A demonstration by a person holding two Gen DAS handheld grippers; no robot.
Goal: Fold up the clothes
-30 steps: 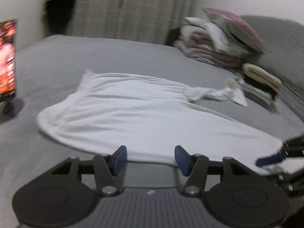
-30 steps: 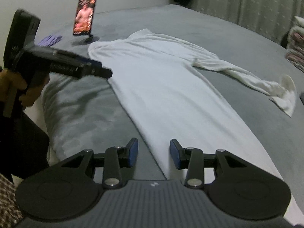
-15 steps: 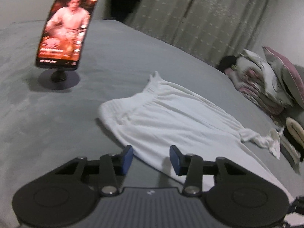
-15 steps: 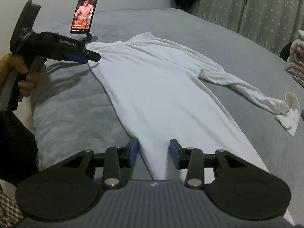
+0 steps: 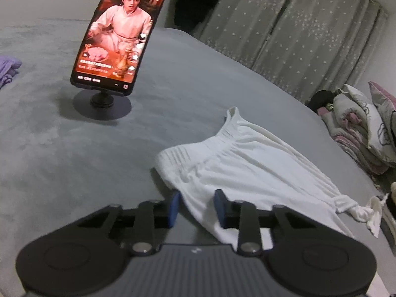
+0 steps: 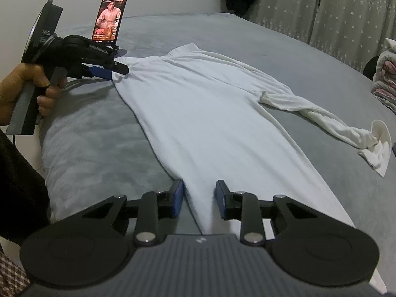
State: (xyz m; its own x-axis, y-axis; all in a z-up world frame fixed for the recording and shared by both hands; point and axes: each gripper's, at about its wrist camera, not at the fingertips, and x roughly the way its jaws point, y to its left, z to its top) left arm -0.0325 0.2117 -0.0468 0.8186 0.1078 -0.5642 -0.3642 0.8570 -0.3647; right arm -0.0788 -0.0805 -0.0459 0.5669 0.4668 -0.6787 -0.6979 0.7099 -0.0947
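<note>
A white long-sleeved shirt lies flat on the grey bed, one sleeve trailing off to the right. In the left wrist view its gathered shoulder end is straight ahead. My left gripper straddles that end's near edge. Its jaws are closing, with cloth between the blue pads and a gap still showing. Seen from the right wrist, the left gripper is at the shirt's far left corner, held by a hand. My right gripper straddles the near hem, jaws closing, its pads apart with cloth between them.
A phone on a round stand plays a video just beyond the shirt's shoulder end, and shows again as the phone at the far left. Folded bedding and pillows are piled at the right. A purple cloth lies far left. Curtains hang behind.
My left gripper swung left along the shirt's edge to the shoulder end near the phone, rolled, and narrowed its jaws. My right gripper stayed at the hem and narrowed slightly.
</note>
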